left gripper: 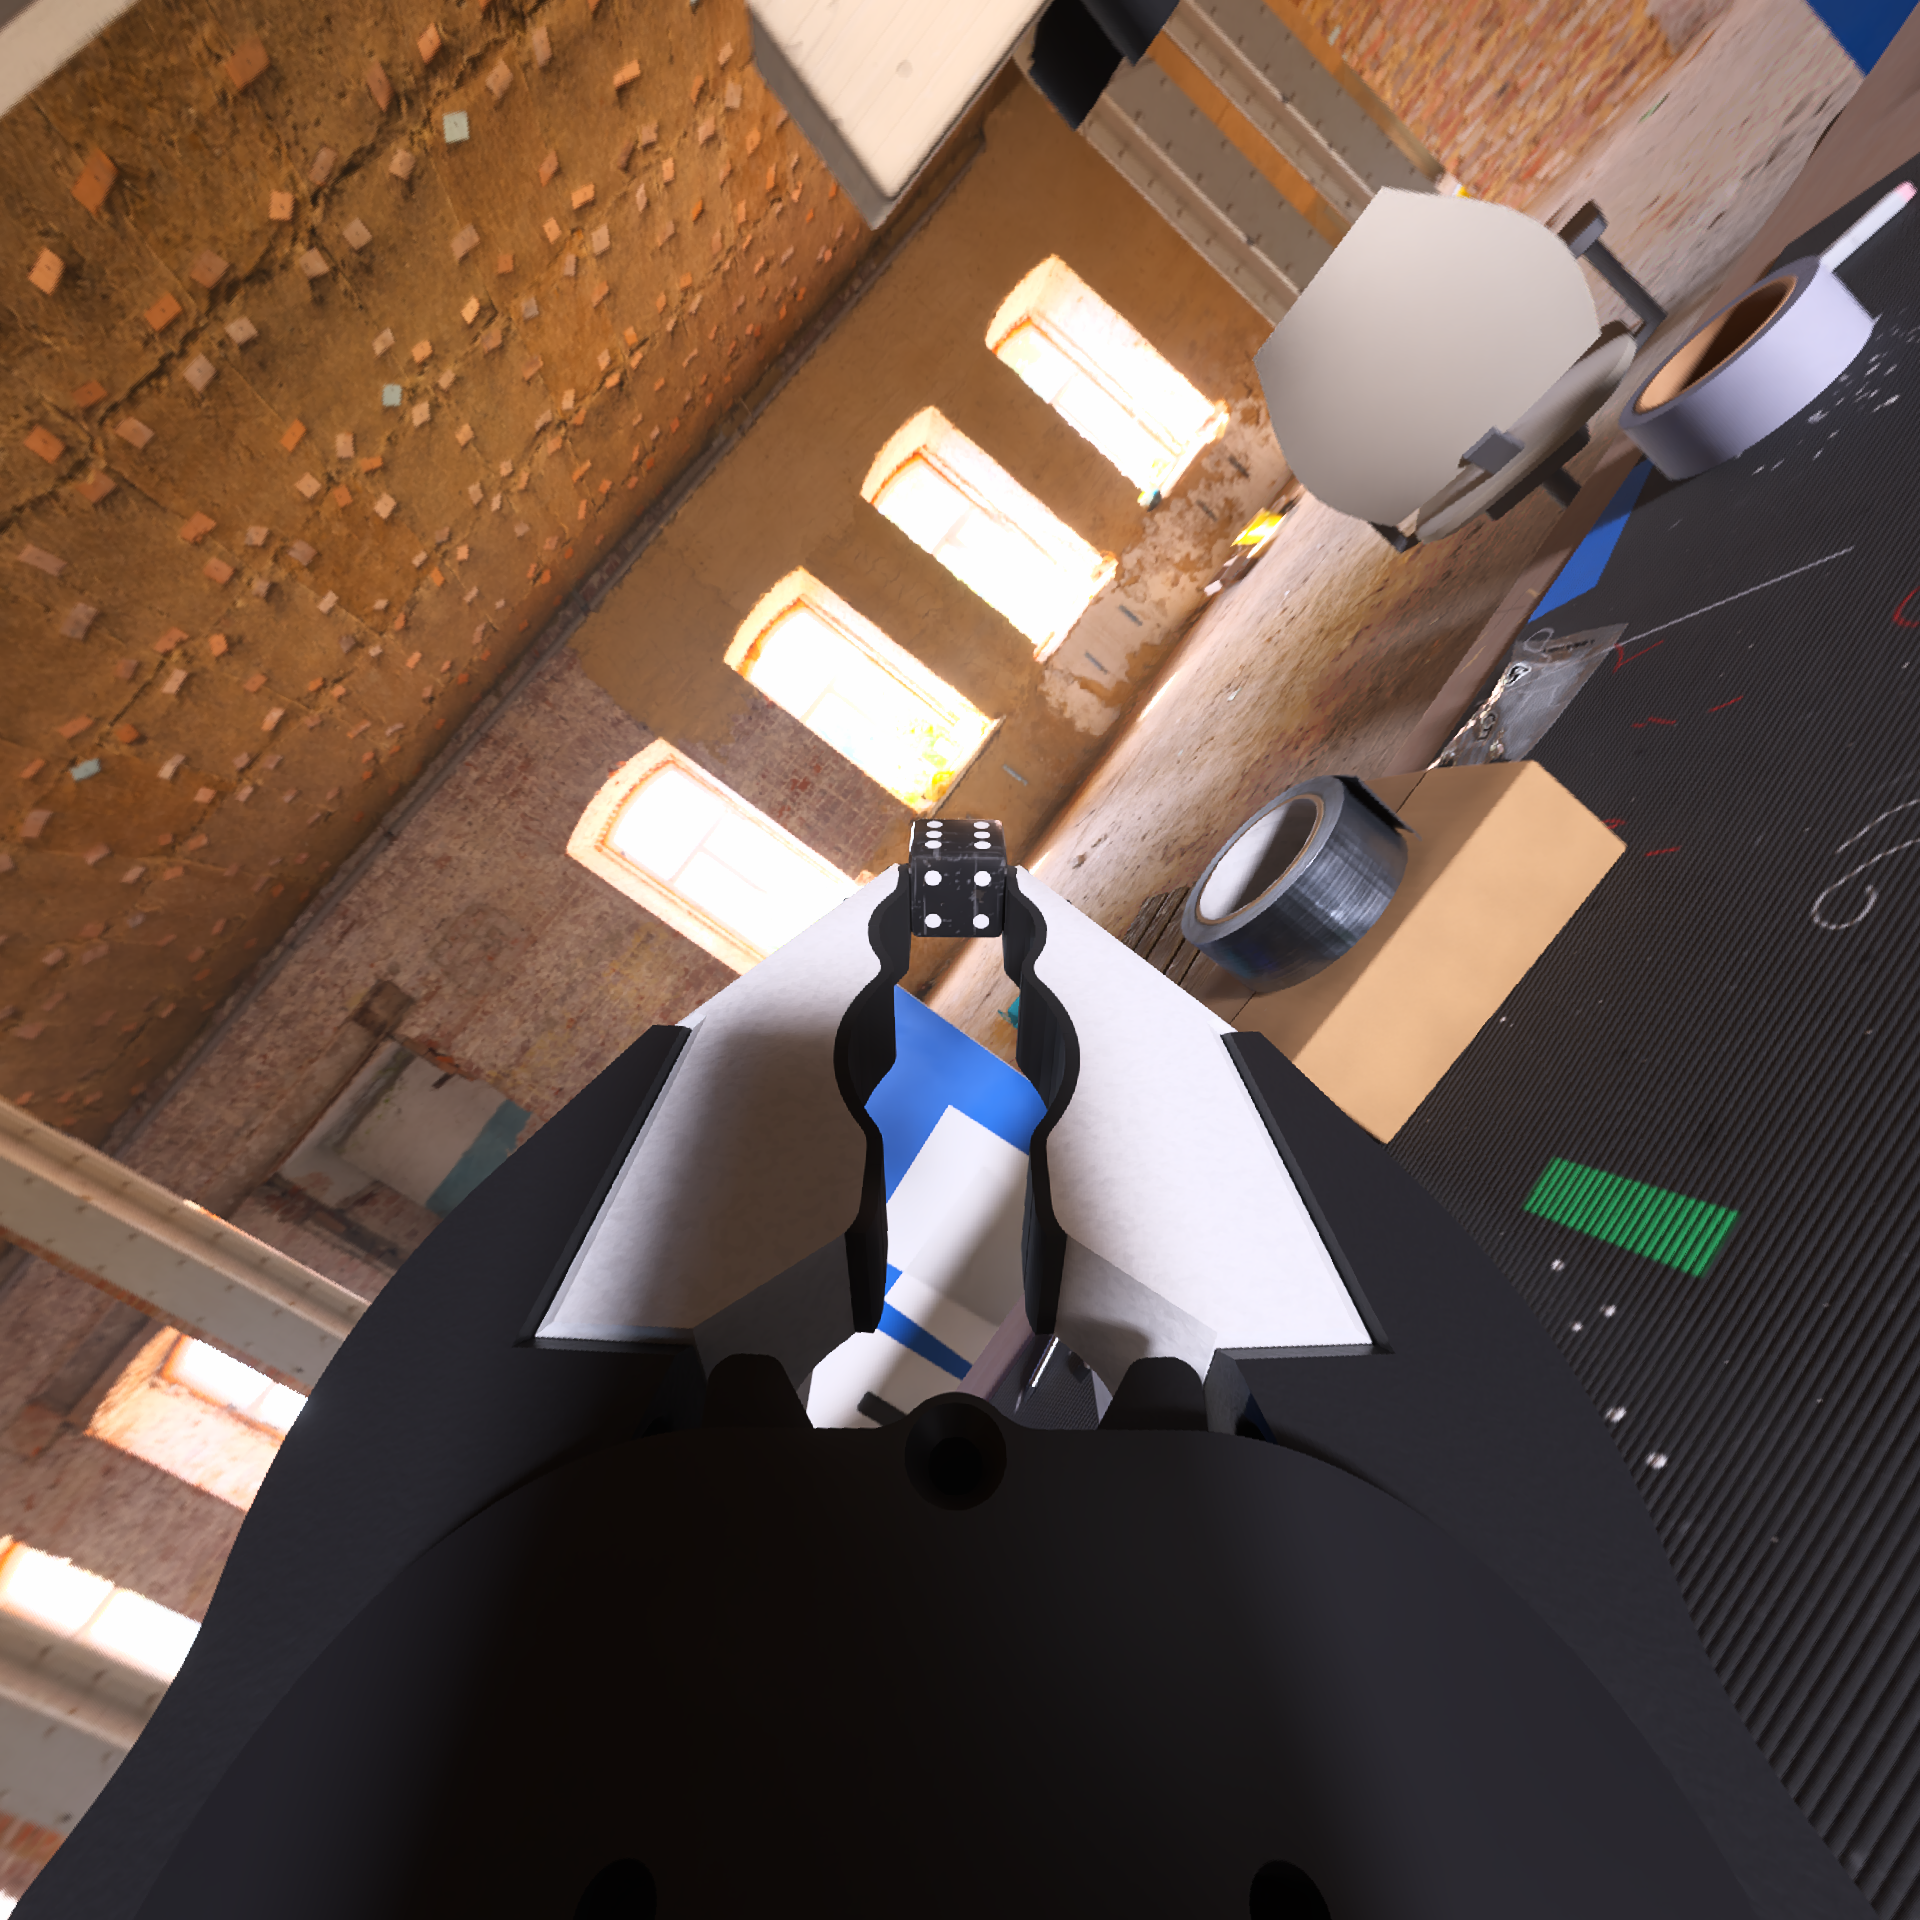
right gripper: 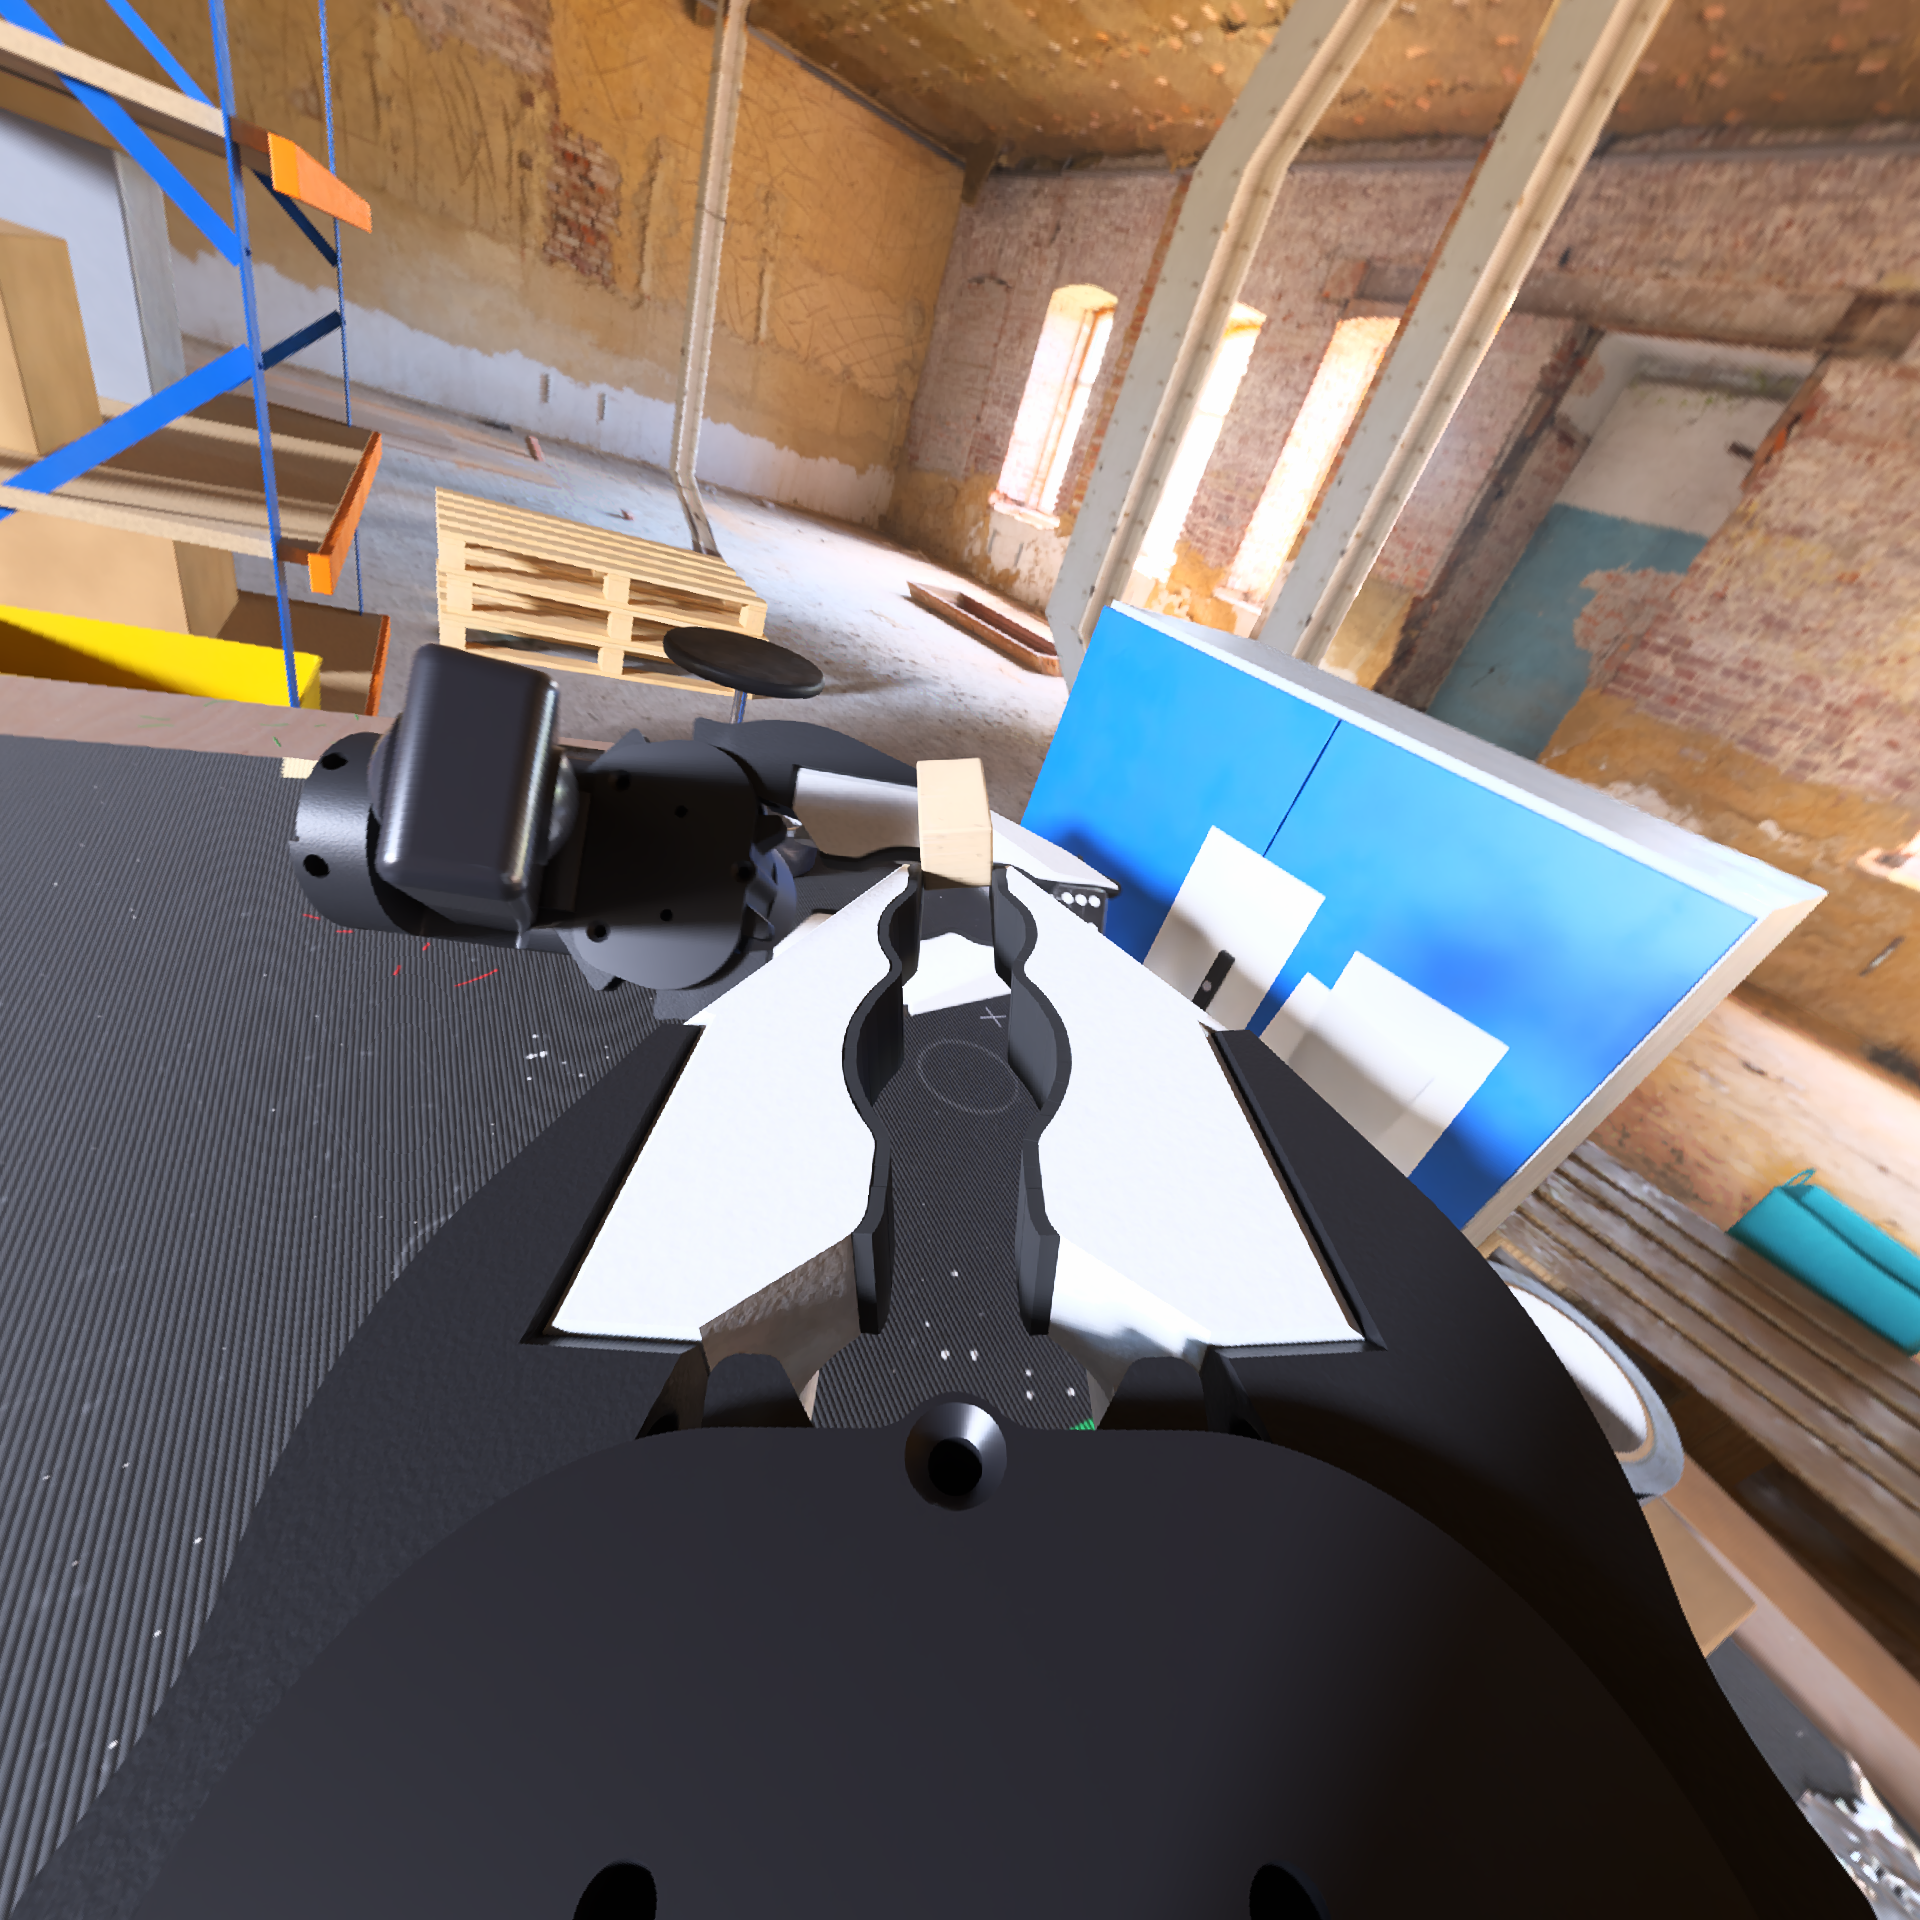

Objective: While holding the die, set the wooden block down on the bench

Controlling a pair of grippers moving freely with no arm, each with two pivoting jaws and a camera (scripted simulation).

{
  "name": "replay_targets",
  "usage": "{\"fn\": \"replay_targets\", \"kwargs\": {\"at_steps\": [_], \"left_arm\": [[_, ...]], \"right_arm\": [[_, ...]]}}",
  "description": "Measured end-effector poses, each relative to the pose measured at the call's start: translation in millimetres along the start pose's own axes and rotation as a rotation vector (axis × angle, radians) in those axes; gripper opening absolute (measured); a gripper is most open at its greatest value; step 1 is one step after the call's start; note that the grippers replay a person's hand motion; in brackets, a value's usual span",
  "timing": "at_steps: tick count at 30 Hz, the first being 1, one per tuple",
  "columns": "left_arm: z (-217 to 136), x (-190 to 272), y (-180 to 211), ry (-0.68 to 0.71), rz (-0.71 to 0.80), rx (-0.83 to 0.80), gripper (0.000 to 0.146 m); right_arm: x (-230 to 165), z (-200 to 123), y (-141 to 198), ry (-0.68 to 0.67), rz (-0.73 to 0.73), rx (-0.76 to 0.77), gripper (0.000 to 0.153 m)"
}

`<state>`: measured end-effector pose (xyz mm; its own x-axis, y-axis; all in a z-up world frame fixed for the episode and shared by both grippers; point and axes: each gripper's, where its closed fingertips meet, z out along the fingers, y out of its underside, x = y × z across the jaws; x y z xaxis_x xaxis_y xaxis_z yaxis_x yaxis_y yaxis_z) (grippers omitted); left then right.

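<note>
Jaws partly hiding die (left gripper: 956,878), block (right gripper: 954,823)

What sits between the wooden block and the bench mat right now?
The wooden block is pinched in the right gripper, with the left gripper close beside it to the left. The dark mat nearer the camera looks bare.

The left gripper (left gripper: 956,896), rolled sideways above the bench, pinches the die (left gripper: 956,878) at its 2 fingertips, while the right gripper (right gripper: 956,868), roughly level, clamps the block (right gripper: 954,821) at its tips, just beside the left one.
</note>
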<state>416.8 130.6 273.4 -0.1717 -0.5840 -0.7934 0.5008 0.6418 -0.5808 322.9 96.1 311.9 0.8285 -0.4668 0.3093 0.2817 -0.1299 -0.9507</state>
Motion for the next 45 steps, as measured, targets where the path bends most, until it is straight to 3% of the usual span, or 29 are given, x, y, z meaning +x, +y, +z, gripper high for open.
{"fn": "replay_targets", "kwargs": {"at_steps": [3, 15, 21, 30, 37, 45], "left_arm": [[1, 1, 4, 0.002, 0.015, -0.018, 0.016], [2, 5, 8, 0.026, 0.072, -0.031, 0.016], [-3, -7, 4, 0.025, 0.045, -0.015, 0.016], [-4, -1, -1, 0.062, 0.043, 0.0, 0.016], [-2, 10, -11, 0.096, 0.047, 0.021, 0.016], [0, 23, -18, 0.13, 0.053, 0.039, 0.016]], "right_arm": [[9, -2, 4, -0.018, 0.065, 0.01, 0.012], [27, -3, 12, 0.038, 0.057, -0.014, 0.012], [61, -34, 4, 0.099, 0.079, -0.023, 0.012], [95, -98, 25, 0.195, 0.082, -0.135, 0.012], [99, -149, 71, 0.308, 0.059, -0.275, 0.012], [87, -196, 179, 0.426, -0.168, -0.646, 0.012]]}}
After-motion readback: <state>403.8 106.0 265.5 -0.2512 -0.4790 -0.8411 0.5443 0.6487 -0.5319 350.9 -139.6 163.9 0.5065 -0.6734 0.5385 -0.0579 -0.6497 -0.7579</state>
